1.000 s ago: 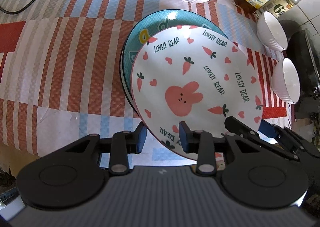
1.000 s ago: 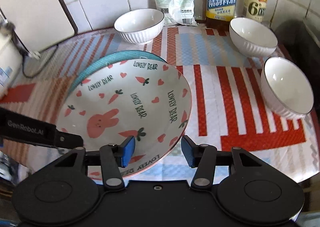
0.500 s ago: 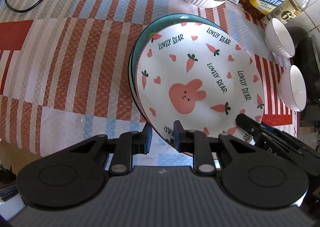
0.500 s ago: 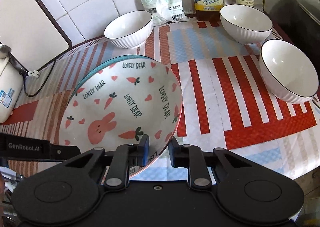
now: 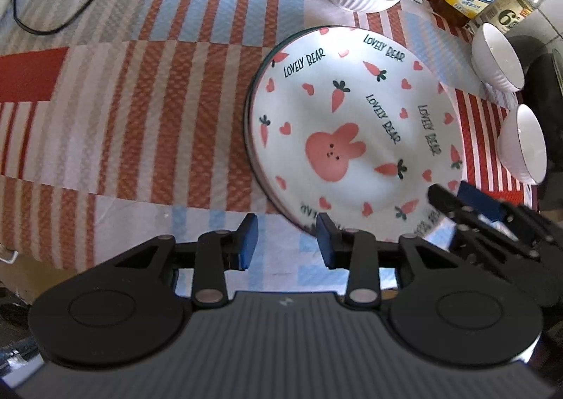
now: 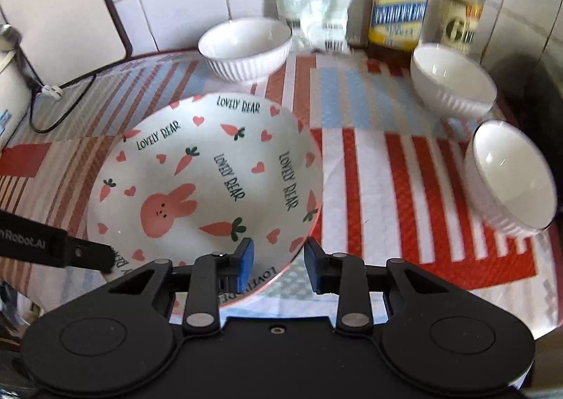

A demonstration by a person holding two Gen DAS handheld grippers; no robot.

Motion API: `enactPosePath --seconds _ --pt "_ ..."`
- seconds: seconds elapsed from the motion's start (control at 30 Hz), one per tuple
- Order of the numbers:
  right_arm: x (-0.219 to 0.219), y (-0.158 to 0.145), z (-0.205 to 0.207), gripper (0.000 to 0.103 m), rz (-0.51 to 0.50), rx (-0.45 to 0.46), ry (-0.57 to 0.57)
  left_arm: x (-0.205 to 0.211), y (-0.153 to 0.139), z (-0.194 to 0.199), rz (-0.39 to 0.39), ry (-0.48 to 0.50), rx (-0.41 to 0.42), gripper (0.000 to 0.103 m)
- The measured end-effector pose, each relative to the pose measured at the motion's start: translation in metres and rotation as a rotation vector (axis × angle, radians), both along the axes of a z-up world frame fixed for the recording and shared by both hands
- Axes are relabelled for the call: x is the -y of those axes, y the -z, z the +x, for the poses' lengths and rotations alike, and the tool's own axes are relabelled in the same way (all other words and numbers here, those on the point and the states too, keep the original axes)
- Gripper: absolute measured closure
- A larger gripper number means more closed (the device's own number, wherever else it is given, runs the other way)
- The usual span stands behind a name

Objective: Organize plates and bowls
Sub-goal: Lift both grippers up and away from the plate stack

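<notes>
A white plate (image 5: 352, 138) (image 6: 211, 187) printed with a pink bunny and carrots lies flat on a teal plate, of which only a thin rim (image 5: 247, 124) shows. My left gripper (image 5: 286, 244) stands at its near rim, jaws opening, pads off the plate, mostly cloth between them. My right gripper (image 6: 279, 267) straddles the rim at the front right; its jaws are opening too, with the rim between the pads but not pressed. Three white ribbed bowls sit apart: one at the back (image 6: 246, 43), two on the right (image 6: 450, 78) (image 6: 510, 173).
Two bottles (image 6: 397, 4) (image 6: 461, 11) and a plastic bag (image 6: 316, 11) stand against the tiled wall. A white appliance (image 6: 10, 89) with a black cable (image 6: 59, 110) sits far left, a dark pot (image 5: 542, 82) far right. The table's front edge runs just below the grippers.
The bunny plate, earlier offset over the teal plate, now covers it squarely. Both grippers narrowed on its rim half a second ago and have since widened off it.
</notes>
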State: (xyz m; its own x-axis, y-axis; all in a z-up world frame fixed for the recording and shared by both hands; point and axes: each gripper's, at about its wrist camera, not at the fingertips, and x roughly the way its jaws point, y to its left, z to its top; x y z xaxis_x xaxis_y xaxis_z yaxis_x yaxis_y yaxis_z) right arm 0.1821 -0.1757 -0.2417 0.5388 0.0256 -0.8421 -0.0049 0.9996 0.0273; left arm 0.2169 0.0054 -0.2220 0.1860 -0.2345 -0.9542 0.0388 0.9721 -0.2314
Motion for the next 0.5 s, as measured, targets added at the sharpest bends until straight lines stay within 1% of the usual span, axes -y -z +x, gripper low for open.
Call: enactPosePath --seconds 0.13,0.37,0.4,0.43,0.5 --pt "0.008 -0.026 -0.018 0.056 0.016 0.053 -0.03 -0.006 -0.021 -0.018 0.001 0.03 0.034 0.065" --pt "0.028 -0.07 -0.056 0.051 0.058 0.136 -0.029 0.004 -0.07 -0.049 -0.009 0.117 0.129 0.062" --pt "0.031 -0.076 -0.06 0.048 0.058 0.144 -0.026 0.007 -0.079 -0.054 -0.008 0.137 0.147 0.062" --pt "0.035 -0.081 -0.064 0.043 0.058 0.152 -0.022 0.011 -0.085 -0.056 -0.009 0.154 0.16 0.061" --pt "0.043 -0.091 -0.074 0.04 0.057 0.179 -0.012 0.019 -0.099 -0.062 -0.013 0.187 0.186 0.061"
